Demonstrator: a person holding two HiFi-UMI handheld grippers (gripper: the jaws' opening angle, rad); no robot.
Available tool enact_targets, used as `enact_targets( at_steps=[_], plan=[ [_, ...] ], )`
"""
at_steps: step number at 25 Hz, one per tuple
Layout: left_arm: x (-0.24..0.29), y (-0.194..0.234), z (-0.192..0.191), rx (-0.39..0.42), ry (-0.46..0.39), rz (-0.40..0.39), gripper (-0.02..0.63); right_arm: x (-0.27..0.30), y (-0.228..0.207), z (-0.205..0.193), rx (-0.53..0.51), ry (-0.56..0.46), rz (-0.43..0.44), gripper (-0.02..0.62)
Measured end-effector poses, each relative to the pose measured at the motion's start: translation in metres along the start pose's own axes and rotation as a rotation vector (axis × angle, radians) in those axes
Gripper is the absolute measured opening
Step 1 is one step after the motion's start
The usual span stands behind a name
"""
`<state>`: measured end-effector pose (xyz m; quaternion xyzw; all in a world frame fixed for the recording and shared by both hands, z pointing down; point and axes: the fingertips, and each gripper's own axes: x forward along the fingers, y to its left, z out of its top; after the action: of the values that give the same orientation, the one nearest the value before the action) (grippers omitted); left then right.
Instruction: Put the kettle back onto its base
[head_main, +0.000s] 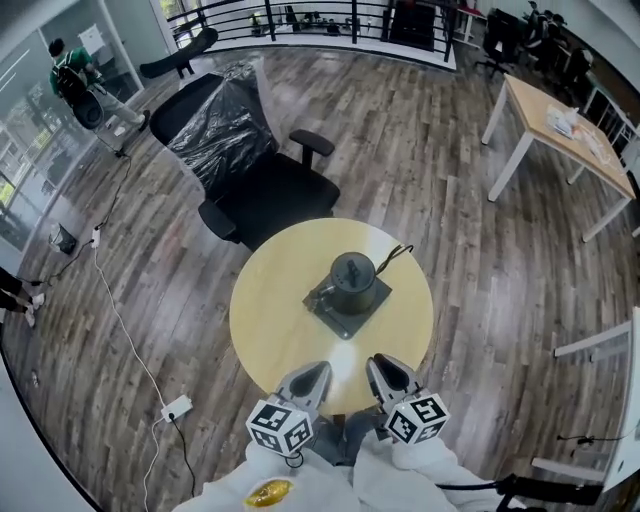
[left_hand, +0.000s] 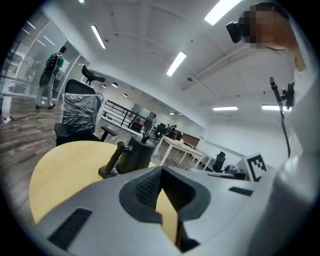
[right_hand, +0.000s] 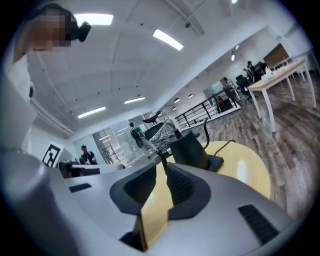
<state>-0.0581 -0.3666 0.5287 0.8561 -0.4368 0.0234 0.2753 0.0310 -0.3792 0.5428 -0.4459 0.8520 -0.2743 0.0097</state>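
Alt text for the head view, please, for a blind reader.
A dark kettle sits on its square base on a round yellow table. The left hand-held gripper and right hand-held gripper, both shut and empty, hover at its near edge; a black chair stands beyond.

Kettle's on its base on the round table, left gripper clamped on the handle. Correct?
One thing is off. The kettle is on its base on the round table, but the left gripper isn't on the handle. The left gripper view shows its fingers shut on nothing, short of the kettle.
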Motion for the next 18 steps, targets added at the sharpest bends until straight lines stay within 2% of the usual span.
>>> enact_targets(
  at_steps=[3, 8, 11, 18],
  plan=[
    [-0.017, -0.014, 0.006, 0.032, -0.009, -0.001, 0.0, -0.014, 0.014, 0.005, -0.135, -0.012, -0.026, 0.059],
    [-0.025, -0.025, 0.01, 0.221, -0.023, 0.082, 0.0, -0.017, 0.032, 0.021, -0.288, -0.066, -0.08, 0.012],
    [-0.024, -0.027, 0.013, 0.249, -0.04, 0.112, 0.0, -0.015, 0.038, 0.027, -0.287, -0.091, -0.081, 0.012],
    [-0.025, -0.025, 0.017, 0.254, -0.033, 0.099, 0.0, -0.012, 0.044, 0.027, -0.309, -0.076, -0.1, 0.012]
  ],
)
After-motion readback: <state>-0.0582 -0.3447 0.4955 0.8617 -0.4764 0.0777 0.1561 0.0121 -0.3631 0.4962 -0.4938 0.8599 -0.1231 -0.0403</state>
